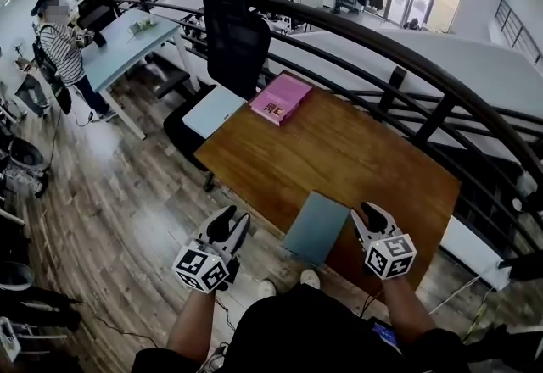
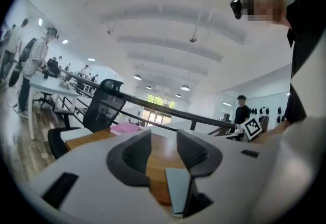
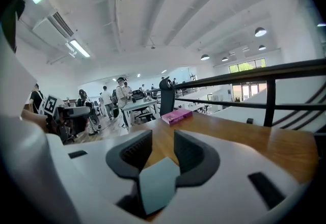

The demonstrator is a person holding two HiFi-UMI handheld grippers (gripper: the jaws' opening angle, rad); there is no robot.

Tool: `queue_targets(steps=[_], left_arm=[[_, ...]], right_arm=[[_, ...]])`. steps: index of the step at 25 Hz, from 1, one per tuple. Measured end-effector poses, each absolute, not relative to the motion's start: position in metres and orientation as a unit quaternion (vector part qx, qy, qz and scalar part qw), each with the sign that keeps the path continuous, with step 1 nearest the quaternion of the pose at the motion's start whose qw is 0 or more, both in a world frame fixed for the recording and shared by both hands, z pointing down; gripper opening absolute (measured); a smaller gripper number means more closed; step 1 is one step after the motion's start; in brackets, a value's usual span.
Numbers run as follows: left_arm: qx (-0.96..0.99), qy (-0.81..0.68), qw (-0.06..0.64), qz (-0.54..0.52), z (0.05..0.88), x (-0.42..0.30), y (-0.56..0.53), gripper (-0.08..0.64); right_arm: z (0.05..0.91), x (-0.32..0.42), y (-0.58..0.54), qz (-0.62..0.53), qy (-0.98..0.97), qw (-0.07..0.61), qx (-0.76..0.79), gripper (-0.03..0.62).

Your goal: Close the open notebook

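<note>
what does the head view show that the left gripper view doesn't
Only the head view: the person's shoes and the left claw seen from outside, open, off the table's near edge. Only the left gripper view: ceiling lamps and a person in black in the background. Both: the wooden table, pink book, black chair and grey-blue notebook.
</note>
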State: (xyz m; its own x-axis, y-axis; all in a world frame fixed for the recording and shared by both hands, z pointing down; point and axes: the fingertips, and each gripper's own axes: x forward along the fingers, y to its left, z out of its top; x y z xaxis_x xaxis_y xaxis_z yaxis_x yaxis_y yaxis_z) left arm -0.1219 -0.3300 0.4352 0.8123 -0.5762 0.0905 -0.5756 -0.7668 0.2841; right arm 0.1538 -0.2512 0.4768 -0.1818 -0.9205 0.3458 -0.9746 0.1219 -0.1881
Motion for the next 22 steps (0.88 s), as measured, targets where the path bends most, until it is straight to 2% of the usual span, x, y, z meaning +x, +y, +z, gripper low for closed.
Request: queue_targets(steps=[4,6,9,12,16,22], left_arm=[[0.938,-0.332,0.097,0.006,0.418,-0.129,-0.330,0.142],[0.940,-0.333,0.079,0.008,0.410,-0.130,-0.329,0.137],[0.941,-0.331,0.065,0.009,0.403,-0.135,-0.330,0.129],[0.939,-0.334,0.087,-0.012,0.397,-0.143,-0.334,0.110],[0.929,-0.347,0.124,-0.038,0.395,-0.156,-0.338,0.065],[0.924,-0.363,0.109,-0.047,0.389,-0.163,-0.334,0.049]], right_arm=[[0.460,0.151,-0.246,0.163,-0.742,0.062,0.647,0.081],[0.453,0.155,-0.246,0.156,-0.734,0.048,0.660,-0.002],[0.440,0.157,-0.246,0.158,-0.729,0.009,0.666,-0.005],[0.425,0.155,-0.243,0.156,-0.727,-0.021,0.669,-0.005],[0.419,0.150,-0.238,0.152,-0.725,-0.032,0.671,-0.005],[0.422,0.149,-0.231,0.161,-0.724,-0.042,0.669,-0.005]])
